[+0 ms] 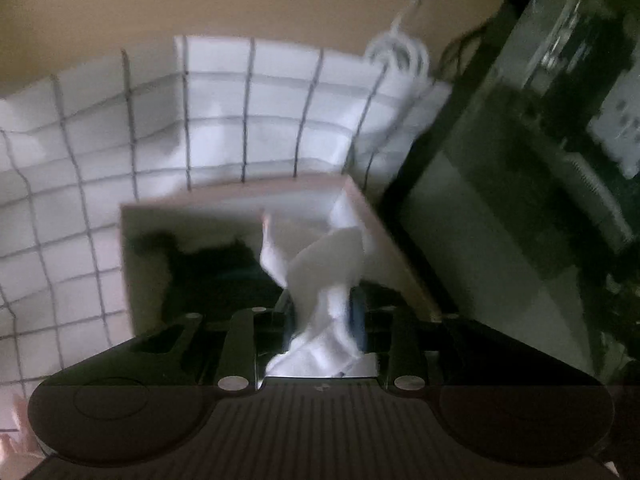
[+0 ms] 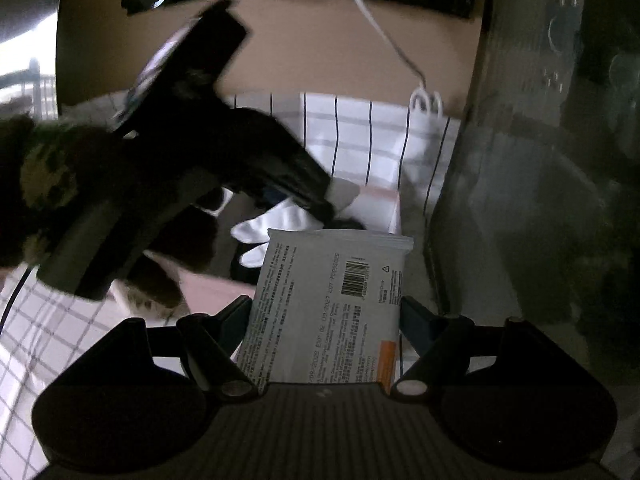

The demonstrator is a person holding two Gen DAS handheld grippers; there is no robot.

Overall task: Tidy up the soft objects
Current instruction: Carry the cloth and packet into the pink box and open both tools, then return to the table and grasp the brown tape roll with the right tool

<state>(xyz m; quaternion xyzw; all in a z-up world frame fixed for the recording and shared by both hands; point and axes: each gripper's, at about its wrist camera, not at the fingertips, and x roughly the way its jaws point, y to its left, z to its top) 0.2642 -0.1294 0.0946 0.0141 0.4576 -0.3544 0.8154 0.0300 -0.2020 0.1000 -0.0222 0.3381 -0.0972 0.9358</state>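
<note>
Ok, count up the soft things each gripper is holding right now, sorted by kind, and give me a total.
White cloth items: 1, the white cloth pinched in the left gripper.
Printed soft packs: 1, the barcode-labelled pack between the fingers of the right gripper.
Total: 2 held items.

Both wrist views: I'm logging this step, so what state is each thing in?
Left gripper: shut on white cloth.
White cloth: crumpled, hanging over the box.
Pink open box: holds dark and white items.
Right gripper: shut on printed wipes packet.
Printed wipes packet: sealed, held above the box.
</note>
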